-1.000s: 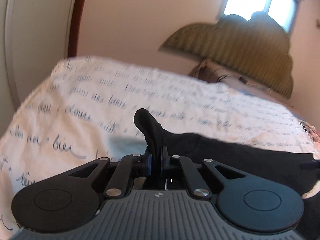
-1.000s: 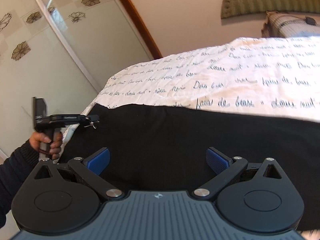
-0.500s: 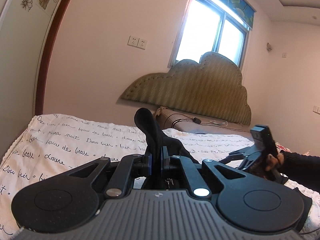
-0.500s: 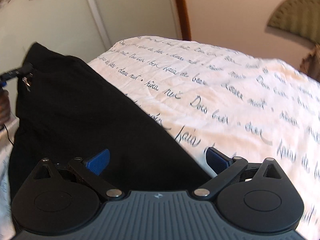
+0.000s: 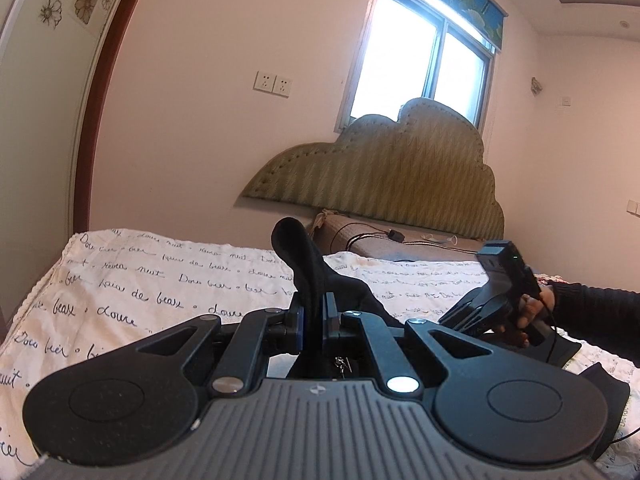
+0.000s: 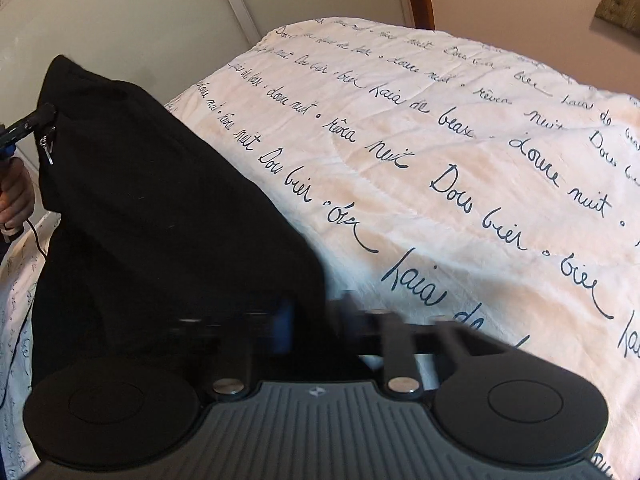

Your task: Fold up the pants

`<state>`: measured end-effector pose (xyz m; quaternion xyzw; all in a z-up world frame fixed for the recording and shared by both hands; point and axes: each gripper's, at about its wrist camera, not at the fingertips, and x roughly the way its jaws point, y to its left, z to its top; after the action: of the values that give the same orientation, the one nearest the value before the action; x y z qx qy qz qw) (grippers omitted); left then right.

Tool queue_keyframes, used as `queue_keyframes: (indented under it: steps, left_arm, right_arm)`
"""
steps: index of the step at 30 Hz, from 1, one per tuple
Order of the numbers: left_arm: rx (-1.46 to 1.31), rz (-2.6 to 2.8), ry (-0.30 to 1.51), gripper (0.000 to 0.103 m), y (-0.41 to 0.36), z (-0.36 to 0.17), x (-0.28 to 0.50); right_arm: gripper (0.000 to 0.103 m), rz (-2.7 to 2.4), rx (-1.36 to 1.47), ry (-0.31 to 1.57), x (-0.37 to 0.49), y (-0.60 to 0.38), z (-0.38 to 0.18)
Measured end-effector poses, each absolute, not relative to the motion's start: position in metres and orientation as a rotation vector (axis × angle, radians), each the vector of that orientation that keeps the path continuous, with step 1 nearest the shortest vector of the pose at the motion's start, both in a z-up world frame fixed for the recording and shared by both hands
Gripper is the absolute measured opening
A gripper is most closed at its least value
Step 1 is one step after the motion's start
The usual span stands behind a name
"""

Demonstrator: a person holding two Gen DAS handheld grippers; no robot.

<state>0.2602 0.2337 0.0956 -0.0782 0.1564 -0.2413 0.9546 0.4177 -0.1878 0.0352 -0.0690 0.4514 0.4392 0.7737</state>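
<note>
Pants: the black pants [image 6: 160, 208] lie on the bed, along its edge nearest to the person, and their one end is lifted above the bed cover.
Bed cover: the white bed cover [image 6: 460, 152] with dark handwritten words lies under the pants and is bare on the side toward the headboard.
Left gripper: the left gripper [image 5: 314, 322] has its jaws almost closed on a fold of the pants; a tongue of black cloth stands up between the blue pads, above the bed cover.
Right gripper: the right gripper [image 6: 316, 320] has just been closing its jaws (its fingers are blurred in its own view) and they are now nearly together on the edge of the pants, where the black cloth meets the bed cover.
Right hand: in the left wrist view the right hand [image 5: 528, 316] holds the handle of its gripper low over the bed cover, with a dark sleeve behind it.
Left hand: in the right wrist view the left hand [image 6: 14, 196] is at the raised end of the pants, beyond the edge of the bed cover.
Headboard: the olive padded headboard [image 5: 392, 184] stands at the far end of the bed cover, under the window [image 5: 420, 68].
</note>
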Motion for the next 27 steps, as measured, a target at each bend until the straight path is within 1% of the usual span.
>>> queue_keyframes:
  steps: [4, 8, 10, 12, 14, 15, 18, 23, 25, 27]
  left_arm:
    - [-0.198, -0.453, 0.337, 0.008, 0.243, 0.090, 0.266]
    - [-0.255, -0.438, 0.339, 0.008, 0.254, 0.098, 0.259]
    - [-0.313, -0.451, 0.340, 0.008, 0.260, 0.101, 0.246]
    - [-0.386, -0.447, 0.347, 0.009, 0.268, 0.096, 0.227]
    - [-0.484, -0.441, 0.411, 0.028, 0.278, 0.080, 0.212]
    - [-0.505, -0.417, 0.448, 0.030, 0.282, 0.070, 0.207]
    - [-0.491, -0.323, 0.540, 0.030, 0.286, 0.047, 0.190]
    - [-0.553, -0.238, 0.554, 0.030, 0.285, 0.059, 0.150]
    - [-0.662, -0.213, 0.552, 0.030, 0.286, 0.062, 0.134]
    - [-0.819, -0.195, 0.568, 0.037, 0.290, 0.056, 0.124]
  right_arm:
    - [0.007, 0.919, -0.178, 0.896, 0.392, -0.194, 0.055]
    - [0.007, 0.950, -0.139, 0.781, 0.347, -0.205, 0.097]
    - [0.007, 0.991, -0.104, 0.758, 0.314, -0.209, 0.111]
    - [0.007, 1.034, -0.101, 0.762, 0.274, -0.210, 0.112]
    - [0.007, 1.060, -0.086, 0.793, 0.243, -0.204, 0.102]
    - [0.007, 1.077, -0.070, 0.821, 0.229, -0.202, 0.093]
    - [0.007, 1.069, -0.062, 0.890, 0.208, -0.193, 0.066]
    - [0.007, 1.029, 0.006, 0.904, 0.208, -0.190, 0.054]
    - [0.007, 1.025, 0.029, 0.879, 0.207, -0.197, 0.058]
    - [0.007, 1.027, 0.049, 0.854, 0.209, -0.199, 0.065]
